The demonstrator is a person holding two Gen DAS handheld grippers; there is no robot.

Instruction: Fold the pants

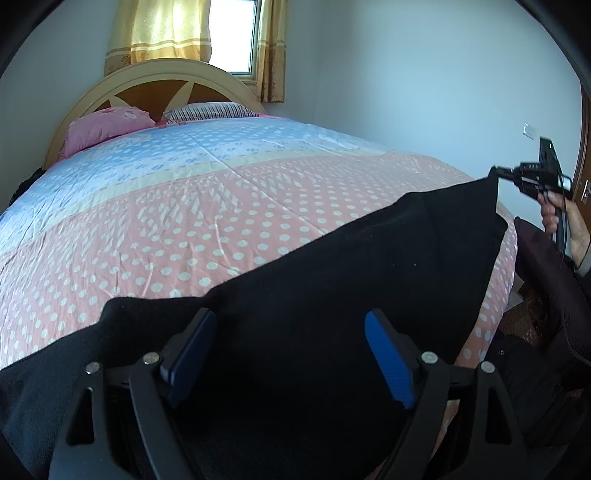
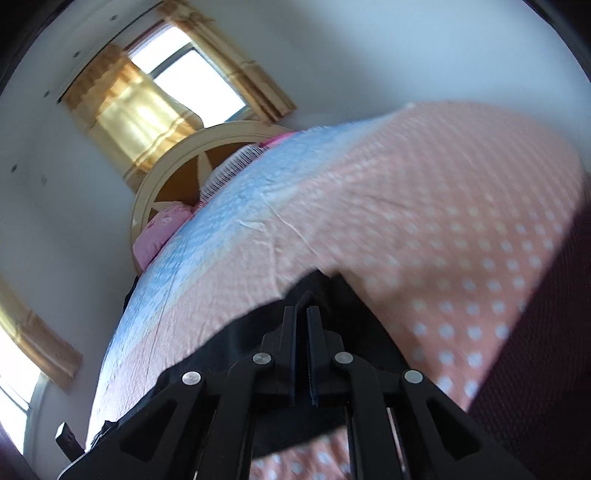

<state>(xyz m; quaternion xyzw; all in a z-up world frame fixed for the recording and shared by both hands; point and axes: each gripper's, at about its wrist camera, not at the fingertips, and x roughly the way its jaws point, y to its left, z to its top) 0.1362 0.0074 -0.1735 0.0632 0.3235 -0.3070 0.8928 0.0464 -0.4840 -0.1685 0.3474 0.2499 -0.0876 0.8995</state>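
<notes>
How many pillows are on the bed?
2. A pink pillow lies at the left by the headboard, and a striped pillow sits just right of it. More could be hidden behind them.

No readable text, label, brand, number or sign appears in either view.

Left wrist view: low over the bed's (image 1: 207, 206) foot end, close, level, facing the headboard (image 1: 155, 85) and window (image 1: 232, 33). Right wrist view: near the same end, rolled strongly sideways (slightly blurred), facing likewise. Both share bed, headboard, pillows (image 1: 107, 125), curtained window.
</notes>
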